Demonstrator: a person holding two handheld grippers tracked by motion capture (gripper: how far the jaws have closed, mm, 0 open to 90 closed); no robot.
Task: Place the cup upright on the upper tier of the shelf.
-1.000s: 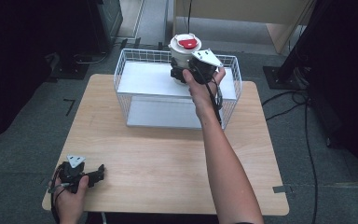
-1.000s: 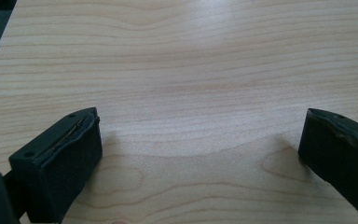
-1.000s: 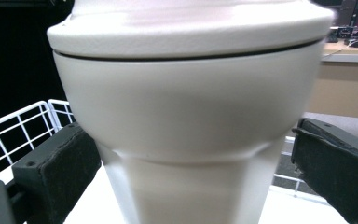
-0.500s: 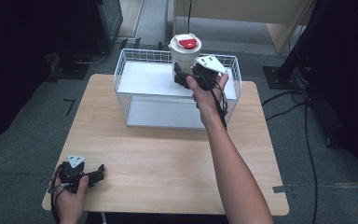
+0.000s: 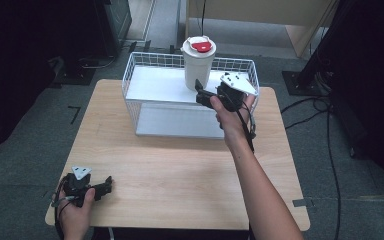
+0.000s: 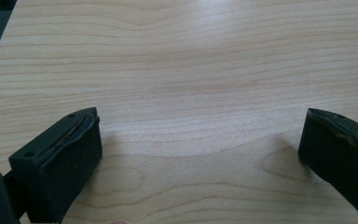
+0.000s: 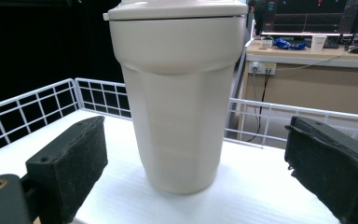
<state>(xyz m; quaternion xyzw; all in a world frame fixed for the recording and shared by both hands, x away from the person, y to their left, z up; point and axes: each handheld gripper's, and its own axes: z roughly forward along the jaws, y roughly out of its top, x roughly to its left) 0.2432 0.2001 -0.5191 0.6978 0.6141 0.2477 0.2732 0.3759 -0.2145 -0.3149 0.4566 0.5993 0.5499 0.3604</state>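
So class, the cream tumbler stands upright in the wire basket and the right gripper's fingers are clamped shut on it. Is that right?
Not quite. The right gripper view shows the right gripper open, its fingers clear of the tumbler. It does stand upright in the wire basket.

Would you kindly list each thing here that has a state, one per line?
Cup: upright in the basket, lid on, free of the jaws.
Wire basket: upright on the table, open top.
Right gripper: open, jaws either side of the cup.
Left gripper: open, over bare table.
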